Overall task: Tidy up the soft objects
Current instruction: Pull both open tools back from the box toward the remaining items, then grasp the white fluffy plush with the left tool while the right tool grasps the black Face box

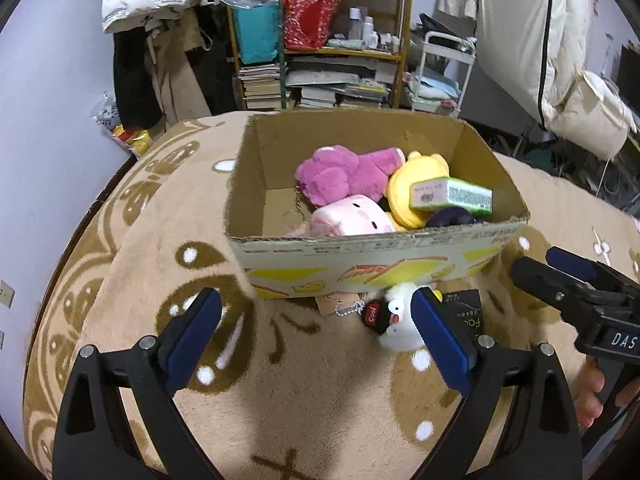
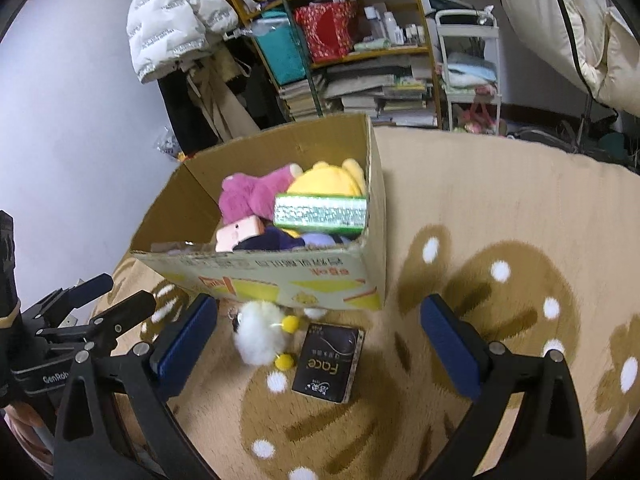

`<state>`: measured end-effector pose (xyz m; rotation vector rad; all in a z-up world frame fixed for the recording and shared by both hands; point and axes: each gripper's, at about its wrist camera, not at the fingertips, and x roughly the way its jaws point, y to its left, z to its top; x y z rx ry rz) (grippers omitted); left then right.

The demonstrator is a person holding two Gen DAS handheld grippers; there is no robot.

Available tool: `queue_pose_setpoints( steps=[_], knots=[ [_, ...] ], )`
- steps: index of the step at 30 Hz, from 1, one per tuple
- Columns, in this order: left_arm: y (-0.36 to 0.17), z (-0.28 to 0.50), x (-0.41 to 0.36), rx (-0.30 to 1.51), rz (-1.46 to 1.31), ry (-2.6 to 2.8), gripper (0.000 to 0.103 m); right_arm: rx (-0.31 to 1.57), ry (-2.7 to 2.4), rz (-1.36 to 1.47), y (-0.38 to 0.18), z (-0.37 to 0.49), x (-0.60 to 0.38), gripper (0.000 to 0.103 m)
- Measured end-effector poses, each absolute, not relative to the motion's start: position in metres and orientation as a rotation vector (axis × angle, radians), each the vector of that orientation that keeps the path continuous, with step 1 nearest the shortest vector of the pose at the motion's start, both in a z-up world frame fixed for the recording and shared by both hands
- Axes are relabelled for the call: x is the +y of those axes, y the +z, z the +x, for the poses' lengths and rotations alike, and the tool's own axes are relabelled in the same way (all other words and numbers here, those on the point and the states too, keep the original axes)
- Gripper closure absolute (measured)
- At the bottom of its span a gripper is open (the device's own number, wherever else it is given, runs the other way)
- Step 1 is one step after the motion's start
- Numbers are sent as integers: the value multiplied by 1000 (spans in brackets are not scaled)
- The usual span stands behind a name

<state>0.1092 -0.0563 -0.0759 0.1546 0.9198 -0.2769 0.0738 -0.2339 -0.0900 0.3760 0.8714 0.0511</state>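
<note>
A: Left wrist view has the left gripper [image 1: 316,328] with its jaws spread wide and nothing between them, over the tan patterned blanket [image 1: 132,280].

B: And the cardboard box [image 1: 360,256]?

A: It sits on the blanket just ahead. Inside lie a pink plush [image 1: 344,172], a yellow plush [image 1: 412,188], a pale pink plush [image 1: 352,220] near the front wall, a green packet [image 1: 452,196] on top of the yellow one, and something dark purple [image 1: 452,216].

B: Anything outside the box?

A: 2 things, both close against its front wall: a white fluffy keychain toy [image 1: 396,320] just beside the left gripper's right finger, and a black "Face" packet [image 1: 466,312] partly hidden behind that finger.

B: The right gripper [image 2: 320,340]?

A: Right wrist view shows its jaws released too, spread wide. The toy [image 2: 260,336] and the packet [image 2: 328,360] lie side by side on the blanket between its fingers, untouched by either pad. A hand [image 1: 592,392] holds its handle at the edge of the left view.
</note>
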Motion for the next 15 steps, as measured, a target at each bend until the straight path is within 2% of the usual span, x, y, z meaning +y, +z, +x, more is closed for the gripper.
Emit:
queue_pose_setpoints(
  steps=[15],
  knots=[
    [-113, 125, -94, 970, 264, -332, 8, 977, 20, 414, -122, 91, -240, 0]
  ],
)
